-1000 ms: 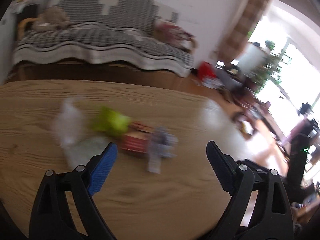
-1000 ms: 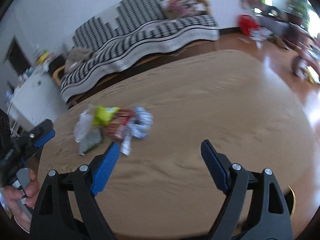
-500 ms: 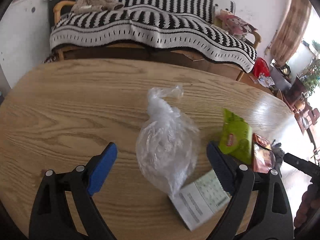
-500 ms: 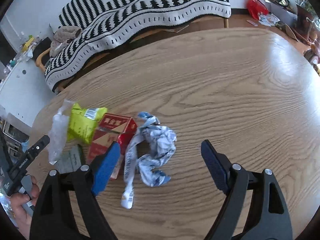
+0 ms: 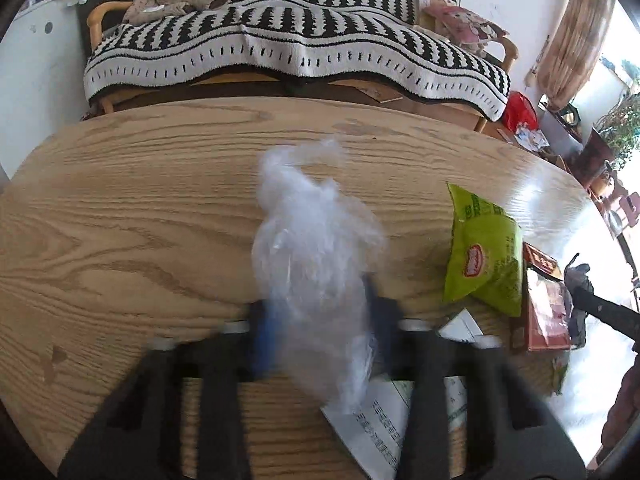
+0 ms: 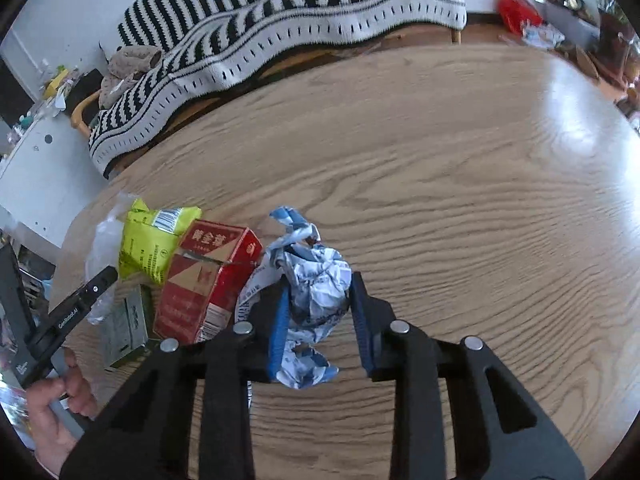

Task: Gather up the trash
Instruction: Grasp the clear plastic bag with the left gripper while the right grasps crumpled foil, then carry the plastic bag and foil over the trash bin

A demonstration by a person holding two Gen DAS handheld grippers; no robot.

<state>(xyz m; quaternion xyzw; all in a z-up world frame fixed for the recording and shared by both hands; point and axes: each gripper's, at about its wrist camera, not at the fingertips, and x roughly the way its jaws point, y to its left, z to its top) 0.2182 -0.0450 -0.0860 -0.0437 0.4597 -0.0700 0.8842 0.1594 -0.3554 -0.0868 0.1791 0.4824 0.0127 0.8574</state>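
On the oval wooden bench a small heap of trash lies near the left end. The left gripper comes down over a clear crumpled plastic bag; its fingers are closing, drawn in to a narrow gap, with the lower part of the bag bunched between them and the pads against it. The bag's twisted top stands up beyond the fingertips. A printed white paper slip lies flat under the bag and partly under the right-hand finger. Just to the right of the bag rests a green snack packet, and beyond that a red carton, with the dark tip of the other tool beside it.

The right gripper is set over a crumpled blue-and-white wrapper; its fingers are closing too, and the blue pads press on both flanks of the wad. A loose strip of the wrapper trails left, touching the red carton, which sits just beside the left-hand finger and crowds that side. The green snack packet leans against the carton's far side, and a small grey-green box lies in front of it. A person's hand grips the other tool's handle at the lower left.

Behind the bench stands a sofa with a black-and-white striped throw.
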